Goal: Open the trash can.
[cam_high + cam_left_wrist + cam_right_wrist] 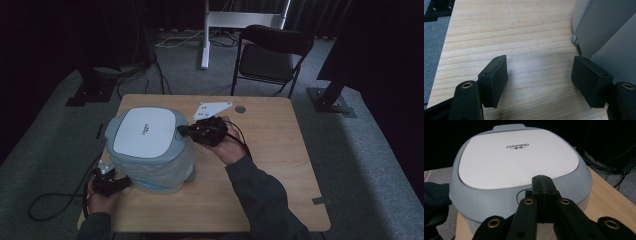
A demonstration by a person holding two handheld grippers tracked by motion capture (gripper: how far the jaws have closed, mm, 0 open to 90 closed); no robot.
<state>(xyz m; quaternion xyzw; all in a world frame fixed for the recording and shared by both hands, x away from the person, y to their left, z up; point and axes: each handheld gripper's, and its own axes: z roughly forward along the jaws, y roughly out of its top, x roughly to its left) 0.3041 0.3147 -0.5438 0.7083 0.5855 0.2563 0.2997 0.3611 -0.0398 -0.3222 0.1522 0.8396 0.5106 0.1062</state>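
A grey appliance with a white lid (145, 131) marked CHUMING (519, 160) stands on the left half of the wooden table (270, 150). My right gripper (181, 130) is shut with nothing between its jaws. Its joined tips (542, 178) sit against the lid's near rim, at a rounded recess there. At the appliance's near left foot, low over the tabletop (511, 32), my left gripper (124, 182) is open (540, 80). Bare wood lies between its pads. The appliance's grey side (604, 30) rises just beyond the right pad (589, 80); whether they touch is unclear.
A black folding chair (270, 52) and a white stand (207, 30) are on the carpet behind the table. Cables trail over the floor at the back left and off the table's left edge. A small round grommet (240, 108) sits near the table's far edge.
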